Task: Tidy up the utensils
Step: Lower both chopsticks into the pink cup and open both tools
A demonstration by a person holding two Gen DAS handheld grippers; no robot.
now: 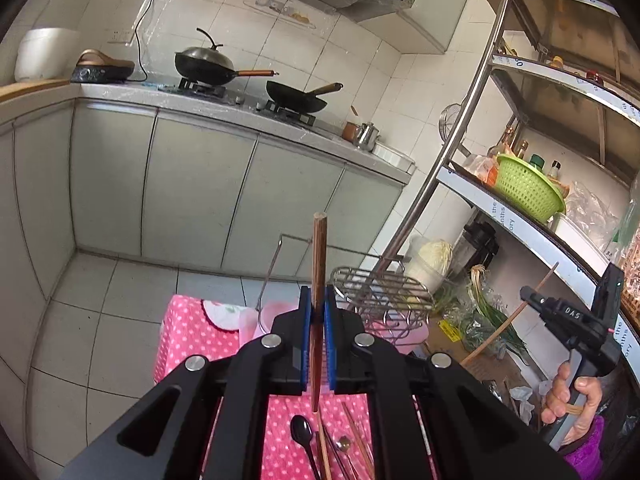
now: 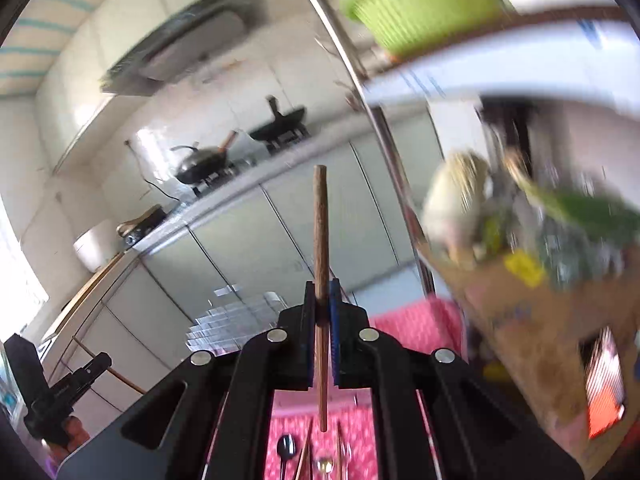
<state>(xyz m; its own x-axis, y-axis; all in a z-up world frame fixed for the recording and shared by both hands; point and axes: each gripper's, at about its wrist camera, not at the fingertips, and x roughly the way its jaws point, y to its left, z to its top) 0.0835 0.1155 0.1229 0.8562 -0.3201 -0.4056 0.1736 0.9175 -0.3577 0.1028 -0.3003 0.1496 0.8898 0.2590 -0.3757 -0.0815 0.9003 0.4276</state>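
- While a chopstick sits clamped in each gripper, sorting judged barely begun: two sticks lifted, the rest untouched.
- Left gripper [image 1: 318, 312]: fingers narrow, pinching a dark wooden chopstick [image 1: 319, 256] that stands nearly upright, thick end up, thin tip hanging below the fingers over the pink dotted cloth [image 1: 192, 332].
- Right gripper [image 2: 321, 304]: fingers equally narrow, pinching a second wooden chopstick [image 2: 320, 232], also upright, tip dangling above the same cloth.
- Seen from the left wrist, right gripper body [image 1: 568, 320] raised off to the right near the metal shelf [image 1: 532, 236], a hand [image 1: 568, 396] wrapped round its handle, its stick slanting across.
- Seen from the right wrist, left gripper body [image 2: 60, 384] low at the left edge, its stick poking out sideways.
- Right-wrist view smeared with blur, right half especially; details there hard to read.
- Still lying on the cloth-covered counter: a black spoon [image 1: 303, 432], a smaller metal spoon [image 1: 343, 444], and several more chopsticks [image 1: 356, 436] in a loose heap under the grippers.
- Wire rack [image 1: 380, 292] standing at the far edge of the counter just beyond the left fingers; likely destination for the sticks, though cannot tell for certain.
- Both grippers aimed forward and tilted slightly down, held apart, well clear of the heap.
- Left to do, by this reading: deposit both sticks, then gather spoons and the remaining chopsticks.
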